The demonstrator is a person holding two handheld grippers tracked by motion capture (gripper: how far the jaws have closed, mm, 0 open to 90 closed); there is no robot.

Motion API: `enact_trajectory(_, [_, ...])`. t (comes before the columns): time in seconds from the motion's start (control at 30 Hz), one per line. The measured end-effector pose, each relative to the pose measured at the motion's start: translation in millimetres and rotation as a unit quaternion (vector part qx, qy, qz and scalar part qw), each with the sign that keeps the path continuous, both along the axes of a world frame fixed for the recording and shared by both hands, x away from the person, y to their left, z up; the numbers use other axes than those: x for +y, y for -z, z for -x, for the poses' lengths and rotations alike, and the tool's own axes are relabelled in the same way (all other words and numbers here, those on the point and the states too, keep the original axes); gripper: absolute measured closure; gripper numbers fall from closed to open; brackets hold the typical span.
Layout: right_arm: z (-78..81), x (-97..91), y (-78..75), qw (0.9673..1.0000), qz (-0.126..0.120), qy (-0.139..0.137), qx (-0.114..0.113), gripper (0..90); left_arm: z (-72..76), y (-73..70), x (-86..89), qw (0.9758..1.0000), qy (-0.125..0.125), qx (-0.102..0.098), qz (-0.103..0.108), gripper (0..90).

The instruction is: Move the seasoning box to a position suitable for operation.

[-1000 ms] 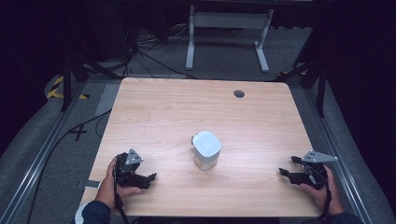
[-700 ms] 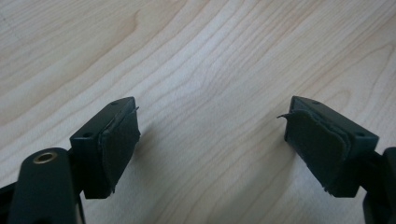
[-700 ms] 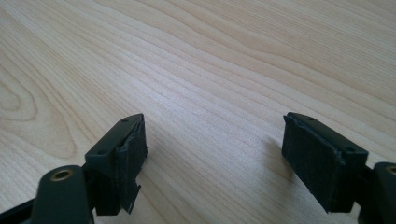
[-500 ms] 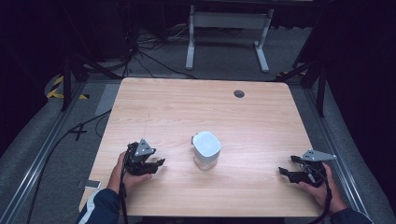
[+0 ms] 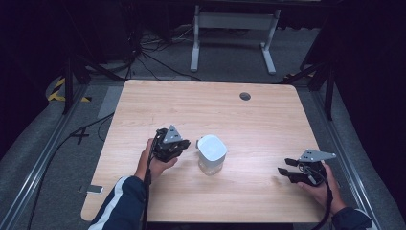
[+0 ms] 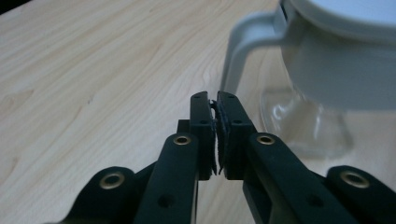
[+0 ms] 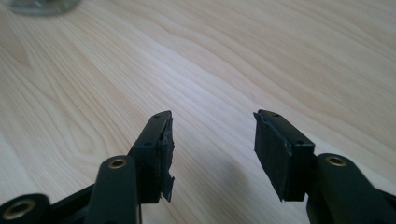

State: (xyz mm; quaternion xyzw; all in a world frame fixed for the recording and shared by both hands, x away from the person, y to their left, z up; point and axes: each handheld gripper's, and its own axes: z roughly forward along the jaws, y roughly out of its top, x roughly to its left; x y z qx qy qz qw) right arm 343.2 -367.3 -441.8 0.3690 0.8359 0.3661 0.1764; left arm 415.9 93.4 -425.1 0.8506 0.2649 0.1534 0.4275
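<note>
A clear glass jug with a white lid and white handle (image 5: 211,152) stands upright near the middle of the wooden table (image 5: 206,110). My left gripper (image 5: 184,143) sits just left of it, jaws shut with nothing between them. In the left gripper view the jug's handle (image 6: 238,51) curves right in front of my closed left gripper (image 6: 215,98), a short gap apart. My right gripper (image 5: 282,172) rests low near the table's right front, jaws open and empty; in the right gripper view the right gripper (image 7: 212,121) points over bare wood, with the jug's base (image 7: 42,5) at the top left.
A round cable hole (image 5: 245,96) sits in the table's far right part. Beyond the far edge stand a white metal frame (image 5: 232,28) and loose cables on the floor. A small flat object (image 5: 95,189) lies on the floor by the table's left front corner.
My left gripper has travelled forward and to the right, from the table's left front up to the jug's handle. The right gripper has barely shifted.
</note>
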Motion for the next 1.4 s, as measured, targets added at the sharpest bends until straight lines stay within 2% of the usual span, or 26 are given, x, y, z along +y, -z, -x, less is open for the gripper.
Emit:
enact_trajectory(0.03, [-0.6, 3.5, -2.5, 1.0, -0.004, -0.004, -0.001, 46.8, -2.5, -0.1, -3.6, 1.0, 0.003, -0.002, 0.0, 83.1])
enact_trajectory(0.07, [-0.7, 9.9, -7.1, 0.9997, -0.019, -0.014, -0.002, 46.6, -4.3, 0.4, -7.2, 0.9999, 0.011, 0.0, 0.005, 84.7])
enact_trajectory(0.1, [-0.7, 9.9, -7.1, 0.9997, -0.019, -0.014, -0.002, 46.6, -5.9, 1.0, -10.6, 0.9999, 0.013, 0.0, 0.005, 84.7])
enact_trajectory(0.13, [0.3, 16.3, -11.0, 0.9995, -0.024, -0.018, -0.012, 46.6, -9.0, 1.4, -16.1, 0.9997, 0.021, 0.005, 0.007, 85.6])
enact_trajectory(0.23, [0.8, 21.7, -13.6, 0.999, -0.035, -0.025, -0.013, 47.0, -11.7, 1.4, -21.0, 0.9995, 0.029, 0.003, 0.012, 86.2])
enact_trajectory(0.43, [4.3, 37.9, -16.3, 0.9986, -0.022, -0.043, -0.022, 54.4, -15.9, 7.8, -47.4, 0.9985, 0.054, 0.005, 0.0, 89.0])
enact_trajectory(0.57, [5.9, 43.3, -13.0, 0.9982, -0.008, -0.053, -0.025, 59.0, -21.1, 7.3, -58.6, 0.9979, 0.064, 0.009, 0.006, 89.2])
enact_trajectory(0.7, [6.7, 47.3, -7.6, 0.998, 0.005, -0.059, -0.019, 58.3, -23.3, 3.0, -69.1, 0.9972, 0.074, 0.004, 0.004, 89.1])
enact_trajectory(0.83, [7.0, 48.8, -6.0, 0.9978, 0.007, -0.063, -0.018, 58.6, -23.7, 2.7, -73.8, 0.997, 0.077, 0.004, 0.005, 88.7])
enact_trajectory(0.9, [8.2, 50.1, -5.2, 0.9977, 0.008, -0.065, -0.017, 59.6, -23.6, 2.5, -71.2, 0.9975, 0.071, 0.001, -0.002, 86.5])
enact_trajectory(0.97, [8.5, 50.1, -5.0, 0.9975, 0.008, -0.068, -0.017, 60.6, -23.8, 1.8, -68.1, 0.9978, 0.066, 0.002, 0.002, 86.2])
enact_trajectory(1.03, [9.3, 51.1, -4.0, 0.997, 0.009, -0.075, -0.015, 64.8, -24.3, -1.0, -59.6, 0.9985, 0.053, -0.002, 0.01, 86.0])
enact_trajectory(1.17, [11.7, 54.1, -1.6, 0.996, 0.011, -0.088, -0.012, 76.4, -21.1, -14.4, -43.1, 0.9979, 0.051, -0.024, 0.032, 85.8])
enact_trajectory(1.27, [12.7, 56.5, 0.8, 0.9949, 0.017, -0.098, -0.016, 82.1, -16.9, -29.7, -34.7, 0.9954, 0.065, -0.034, 0.062, 87.0])
enact_trajectory(1.3, [13.0, 56.4, 2.0, 0.9941, 0.013, -0.107, -0.013, 84.4, -16.1, -33.7, -33.5, 0.9941, 0.072, -0.044, 0.069, 88.3])
enact_trajectory(1.4, [12.3, 57.2, 2.8, 0.9931, 0.017, -0.115, -0.016, 86.2, -15.1, -43.9, -34.9, 0.992, 0.086, -0.052, 0.076, 89.6])
